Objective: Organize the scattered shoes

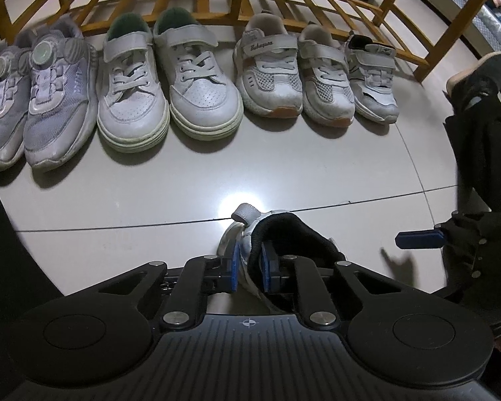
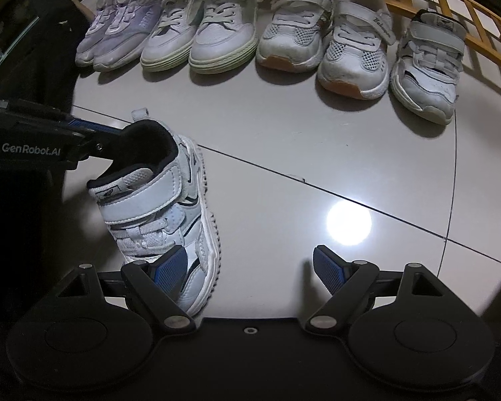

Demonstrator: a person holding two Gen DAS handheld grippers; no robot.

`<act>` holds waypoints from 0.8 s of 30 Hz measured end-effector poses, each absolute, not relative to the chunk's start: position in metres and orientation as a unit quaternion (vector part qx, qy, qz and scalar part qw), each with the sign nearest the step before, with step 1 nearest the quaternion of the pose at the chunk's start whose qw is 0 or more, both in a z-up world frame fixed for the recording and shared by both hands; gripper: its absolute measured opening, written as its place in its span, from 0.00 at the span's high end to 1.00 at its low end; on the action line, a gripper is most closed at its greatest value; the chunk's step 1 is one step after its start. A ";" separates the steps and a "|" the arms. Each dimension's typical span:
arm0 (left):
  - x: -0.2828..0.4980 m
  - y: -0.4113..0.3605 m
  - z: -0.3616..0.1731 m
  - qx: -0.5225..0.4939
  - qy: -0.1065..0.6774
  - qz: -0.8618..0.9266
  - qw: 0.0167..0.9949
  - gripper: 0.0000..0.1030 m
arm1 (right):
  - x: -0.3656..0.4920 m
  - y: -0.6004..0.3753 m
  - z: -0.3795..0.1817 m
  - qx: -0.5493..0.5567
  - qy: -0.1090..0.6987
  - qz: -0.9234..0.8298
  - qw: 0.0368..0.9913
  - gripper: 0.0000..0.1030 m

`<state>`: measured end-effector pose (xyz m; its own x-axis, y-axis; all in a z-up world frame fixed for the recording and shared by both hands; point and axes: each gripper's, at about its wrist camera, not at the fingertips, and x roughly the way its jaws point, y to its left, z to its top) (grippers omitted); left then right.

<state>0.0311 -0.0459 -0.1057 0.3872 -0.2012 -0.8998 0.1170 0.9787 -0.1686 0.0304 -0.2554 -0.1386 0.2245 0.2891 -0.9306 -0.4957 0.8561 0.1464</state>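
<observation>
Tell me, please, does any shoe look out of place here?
Yes. One small white shoe with a black lining sits alone on the floor tiles, apart from the row by the wooden rack. Its match ends the row unpaired. The left claw grips its collar.

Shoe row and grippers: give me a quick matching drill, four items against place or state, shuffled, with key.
1. lilac pair
2. single strap shoe
3. left gripper
4. right gripper

A. open, nothing between the pads
B. left end of the row
C. shut on the loose shoe's collar
D. right end of the row, no partner beside it

Pairs: 1-B, 2-D, 3-C, 4-A
</observation>
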 end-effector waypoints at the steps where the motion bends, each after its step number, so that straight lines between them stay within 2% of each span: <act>1: 0.031 -0.045 -0.106 -0.040 0.545 -0.096 0.832 0.87 | 0.030 -0.255 -0.138 -0.091 0.569 0.253 0.777 0.17; 24: 0.032 -0.045 -0.110 -0.047 0.549 -0.098 0.829 0.86 | 0.022 -0.229 -0.128 -0.101 0.546 0.332 0.762 0.17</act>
<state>0.0319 -0.0453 -0.1100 0.3783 -0.2147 -0.9004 0.1105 0.9762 -0.1864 0.0220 -0.2287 -0.1275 0.1826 0.3960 -0.8999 -0.6173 0.7586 0.2085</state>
